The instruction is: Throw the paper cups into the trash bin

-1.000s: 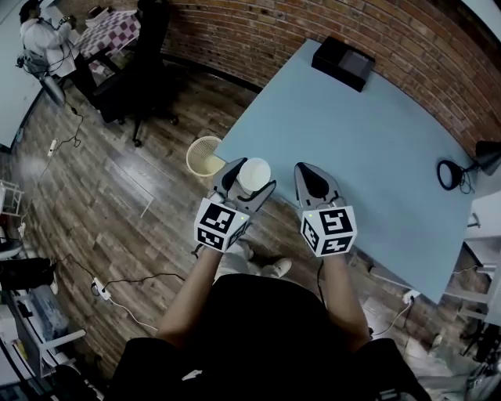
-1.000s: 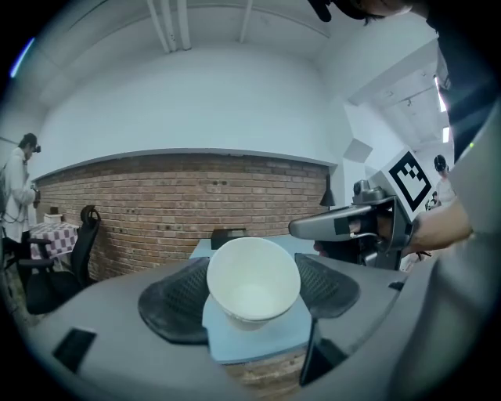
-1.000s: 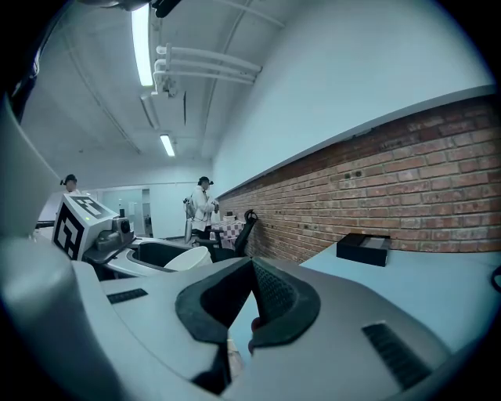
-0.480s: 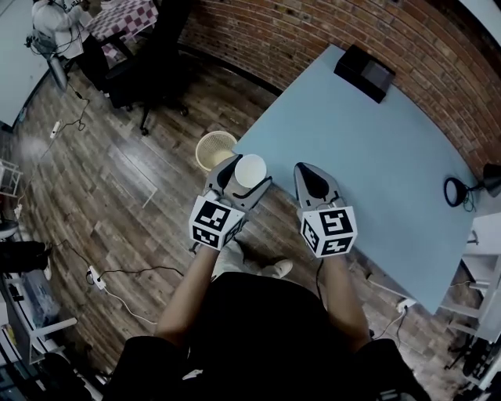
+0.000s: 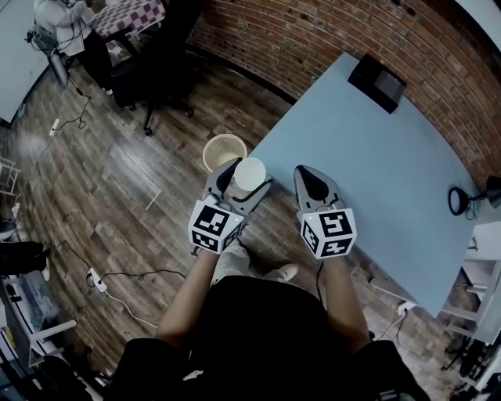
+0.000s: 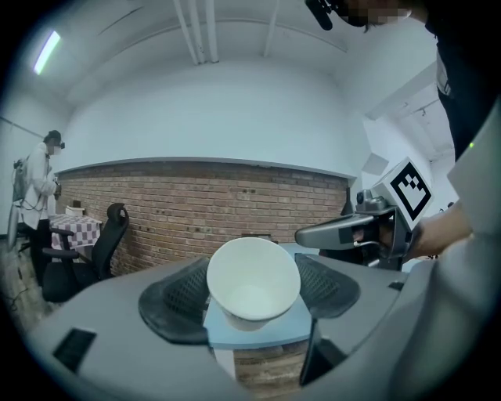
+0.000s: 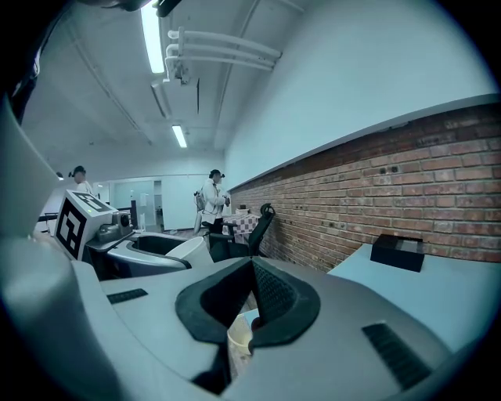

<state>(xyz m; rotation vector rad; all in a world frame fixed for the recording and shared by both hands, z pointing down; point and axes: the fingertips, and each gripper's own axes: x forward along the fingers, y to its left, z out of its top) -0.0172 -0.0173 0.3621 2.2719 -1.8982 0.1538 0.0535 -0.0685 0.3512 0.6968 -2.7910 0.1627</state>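
Cup (image 5: 250, 173) squeezed in jaws of left gripper (image 5: 246, 180) | bin (image 5: 207, 150) just ahead, lower down | right gripper (image 5: 311, 178) jaws closed, empty

Cup (image 5: 250, 174) plain white. Table (image 5: 376, 157) pale blue, wall (image 5: 329, 39) red brick, floor (image 5: 117, 180) dark brown wood planks. Bin (image 5: 224, 151) cream-ish, mesh look. Left gripper (image 5: 239, 177) and right gripper (image 5: 311, 180) grey, pads (image 6: 180, 294) black, cubes (image 5: 213, 225) black-and-white squares. Box (image 5: 376, 72) black, chair (image 5: 156, 63) black, cloth (image 5: 137, 14) checkered.
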